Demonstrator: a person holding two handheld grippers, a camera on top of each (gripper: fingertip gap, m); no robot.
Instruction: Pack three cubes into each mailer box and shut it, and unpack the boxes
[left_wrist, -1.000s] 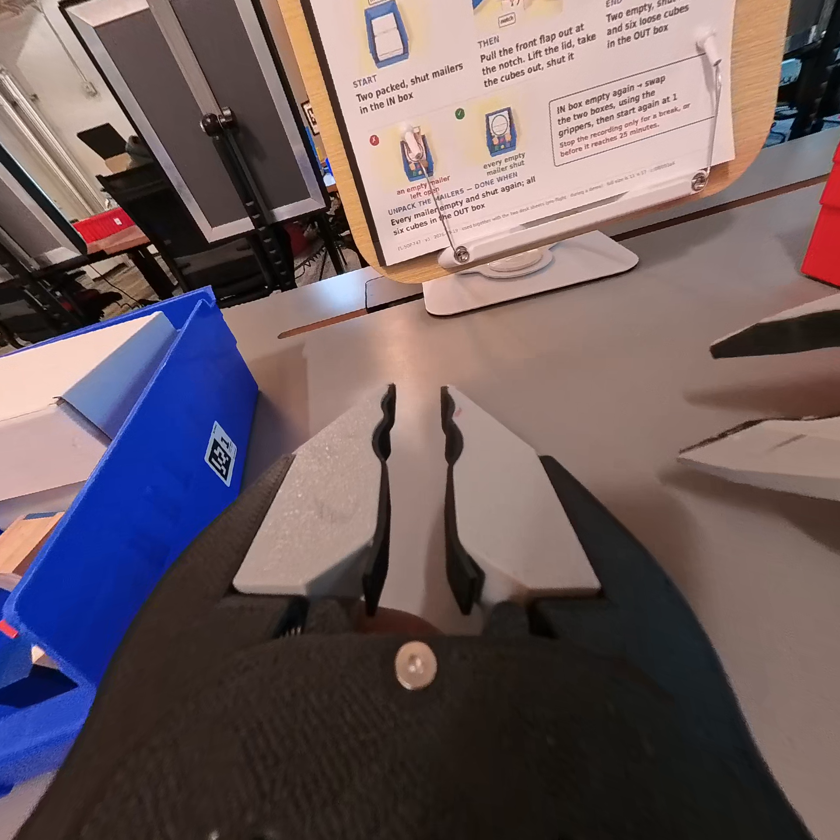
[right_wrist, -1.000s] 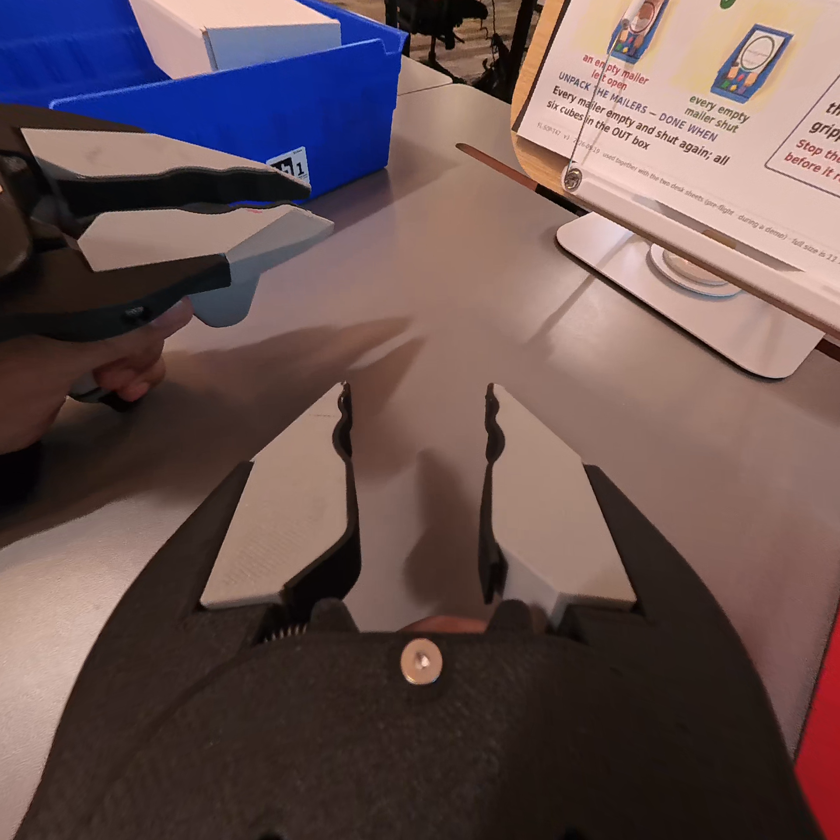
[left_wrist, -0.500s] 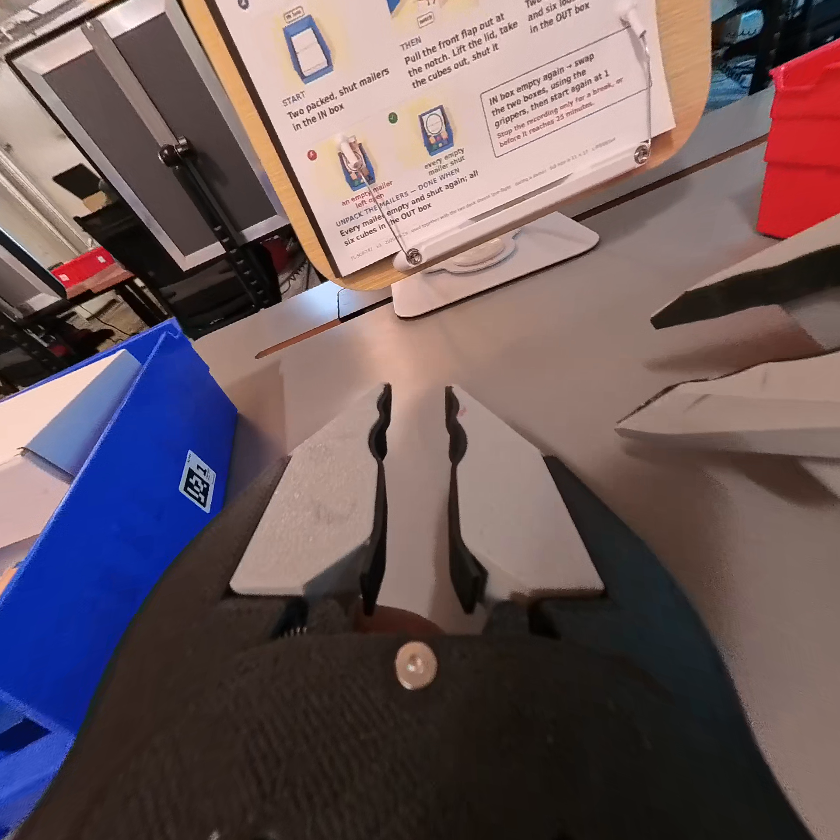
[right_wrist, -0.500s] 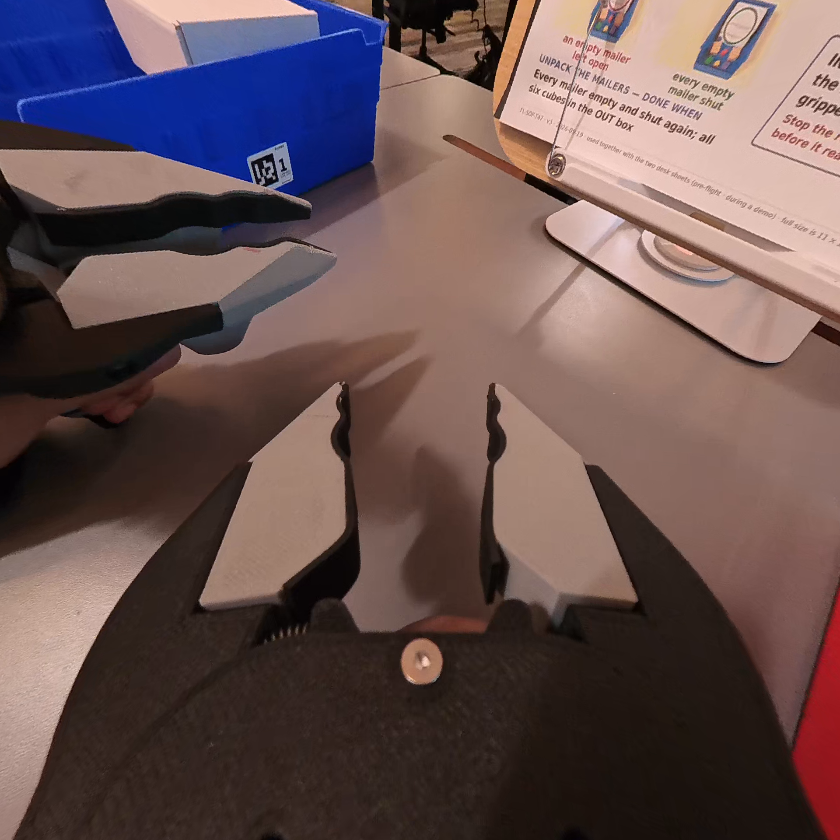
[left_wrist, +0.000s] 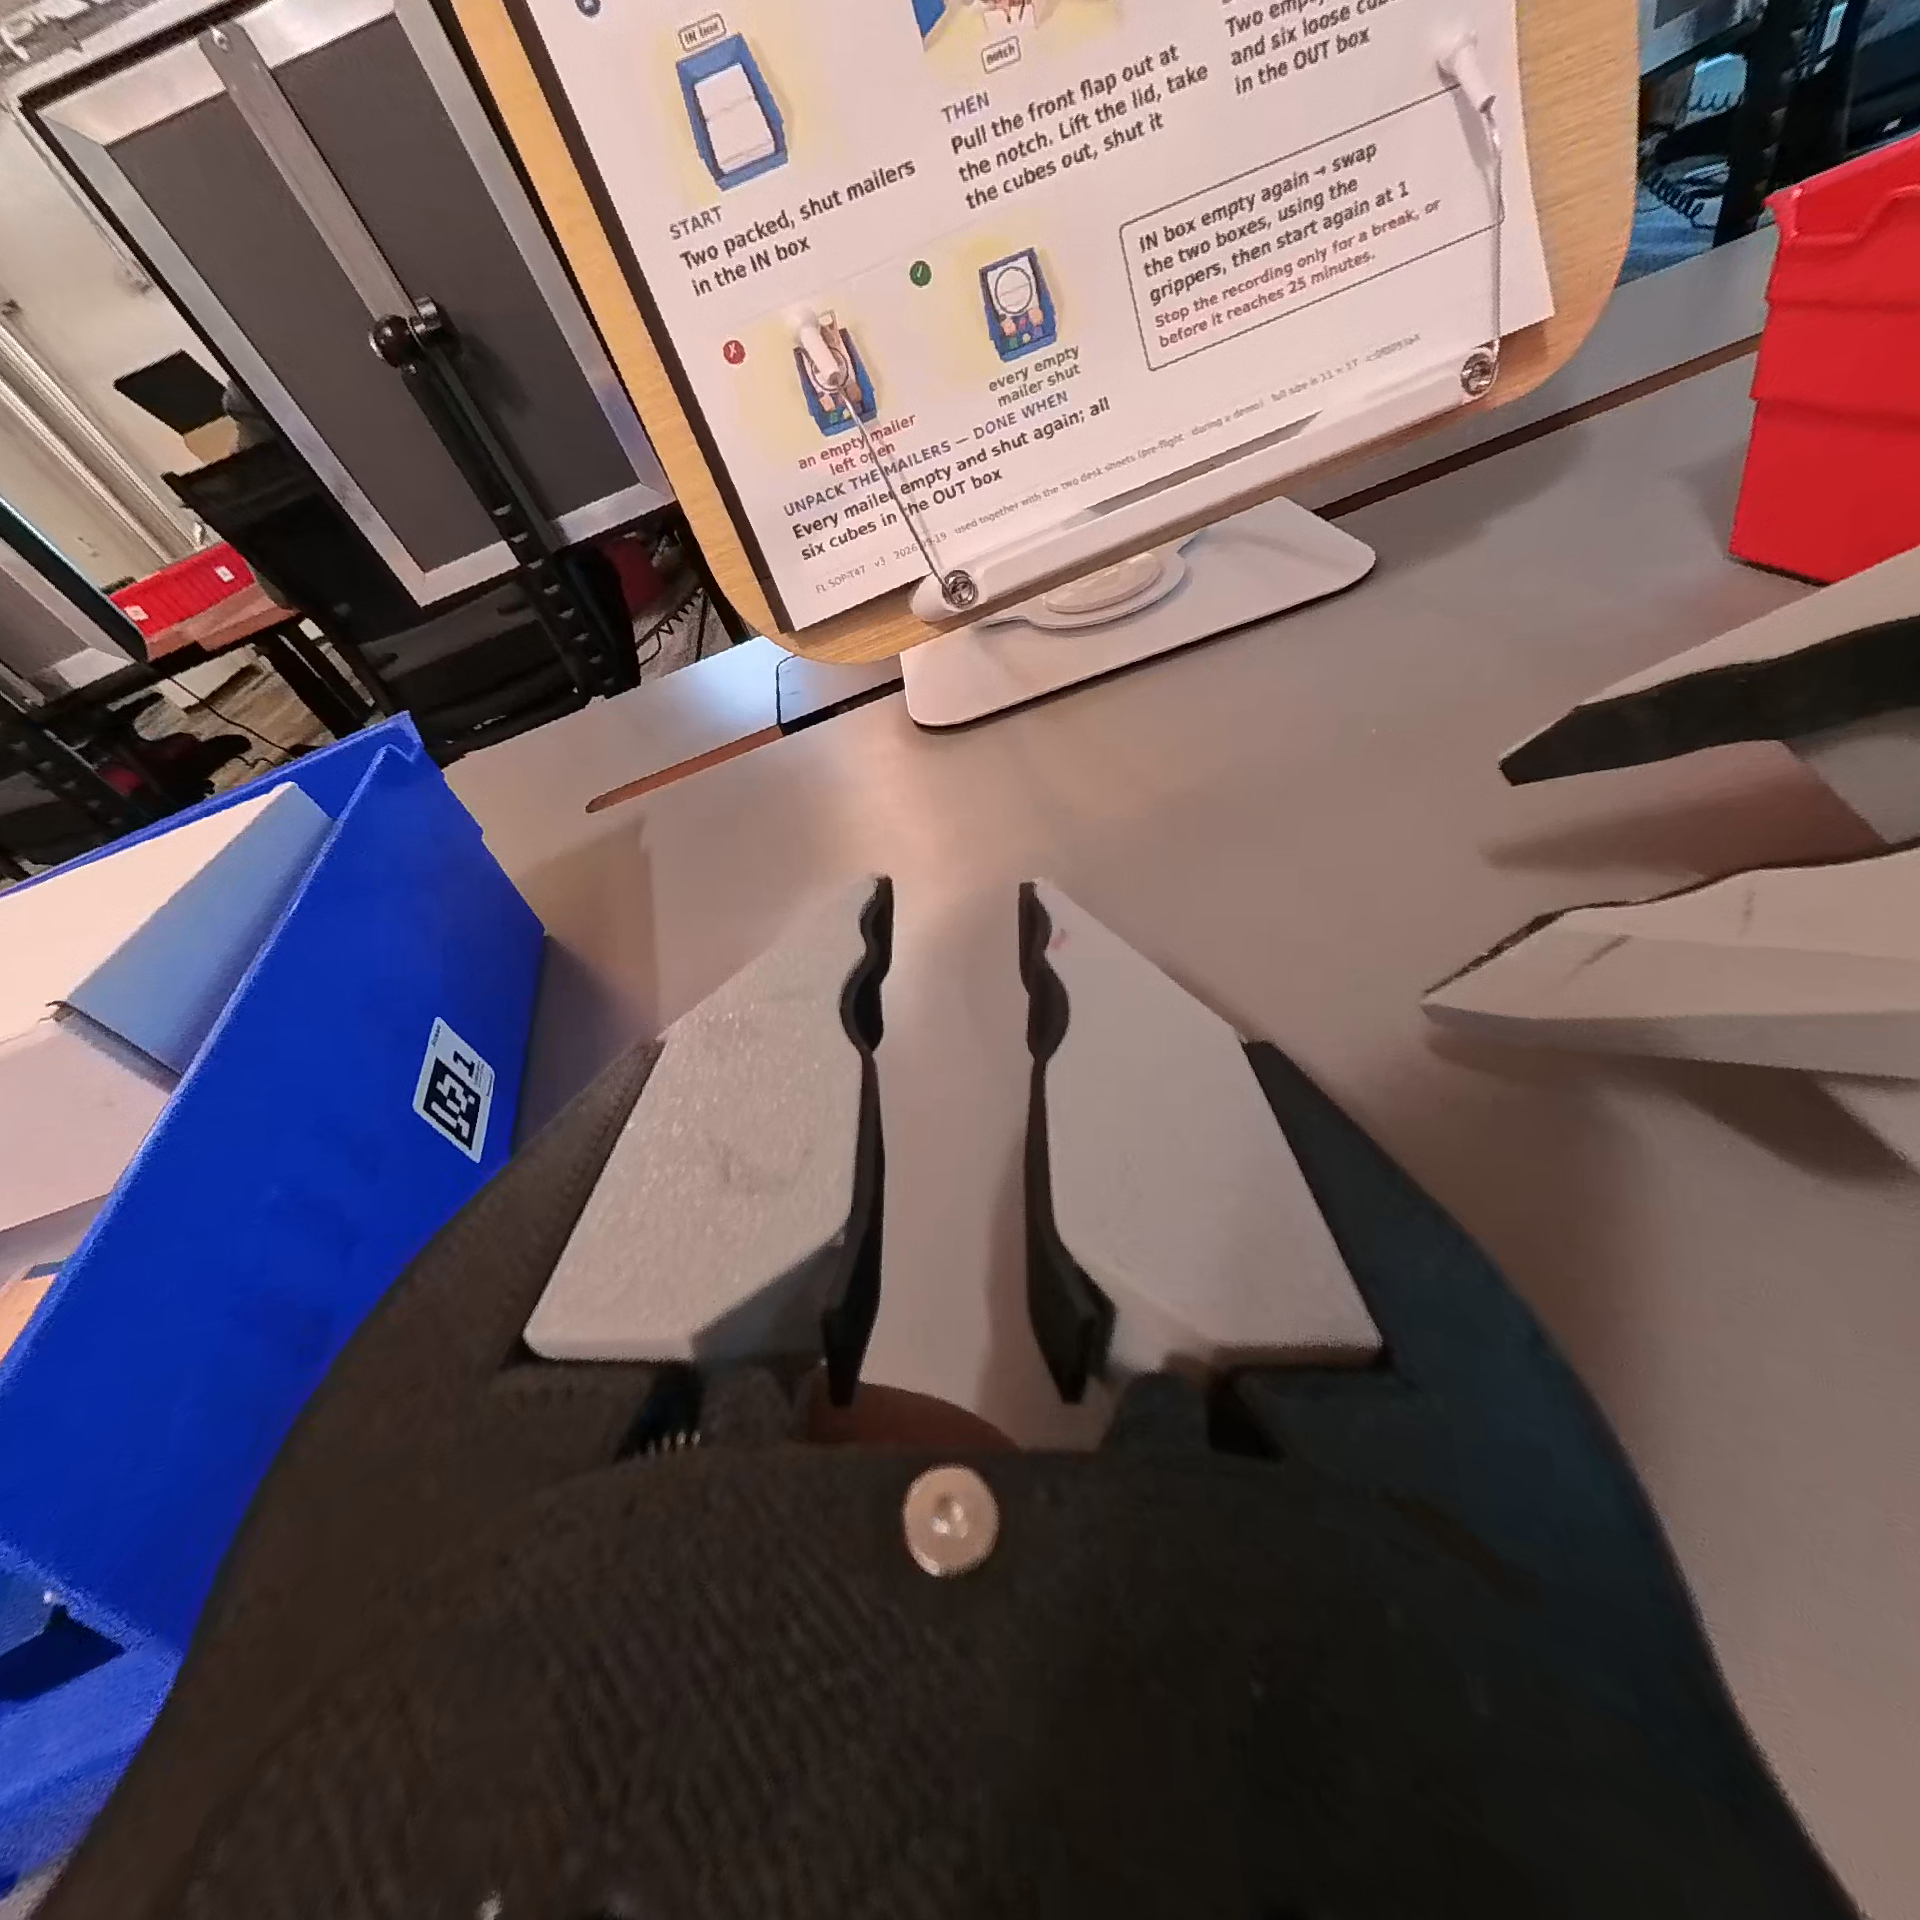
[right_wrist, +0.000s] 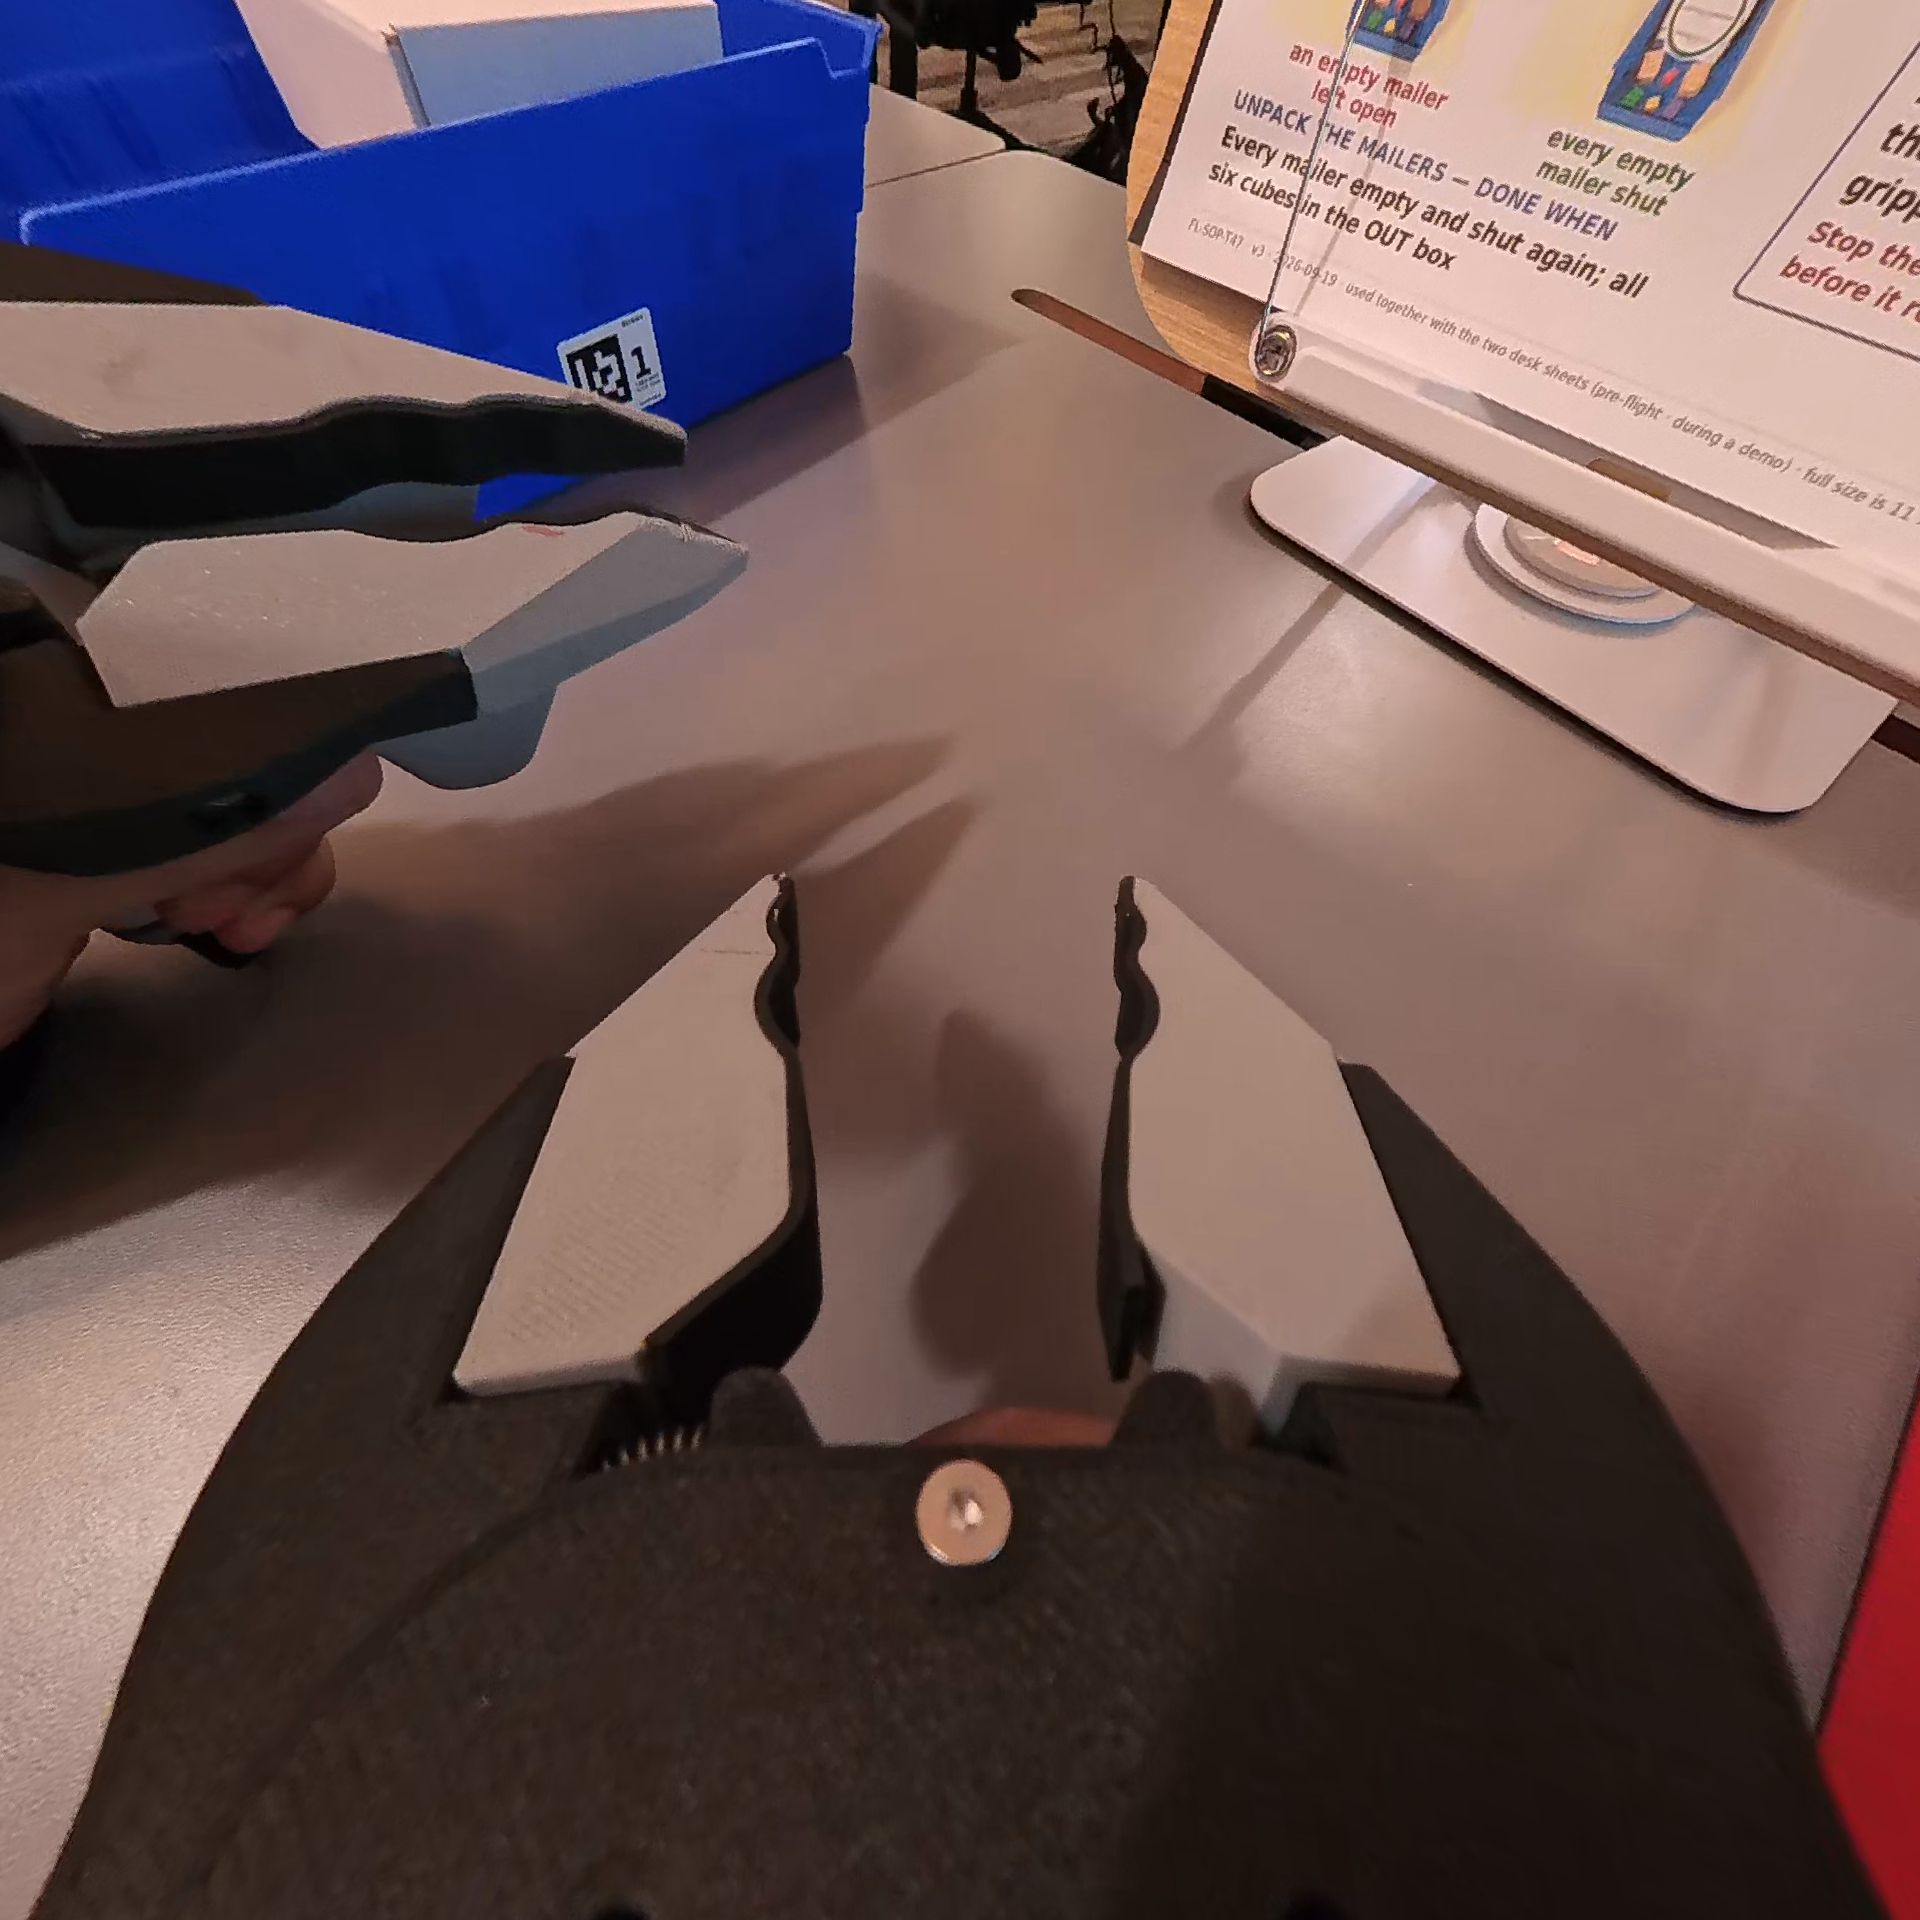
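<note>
Both tongs hover empty over the bare middle of the grey surface (left_wrist: 1299, 831): left tongs (left_wrist: 954, 902) slightly parted, right tongs (right_wrist: 951, 896) spread wider. A white mailer box (right_wrist: 488, 57) sits in the blue bin (right_wrist: 582, 229) at the surface's left edge.

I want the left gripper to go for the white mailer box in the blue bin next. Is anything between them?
Yes: the blue bin's near wall stands between the left gripper and the white mailer box. The gripper, open and empty, hangs over bare table beside it; it would likely need to go over the wall.
</note>
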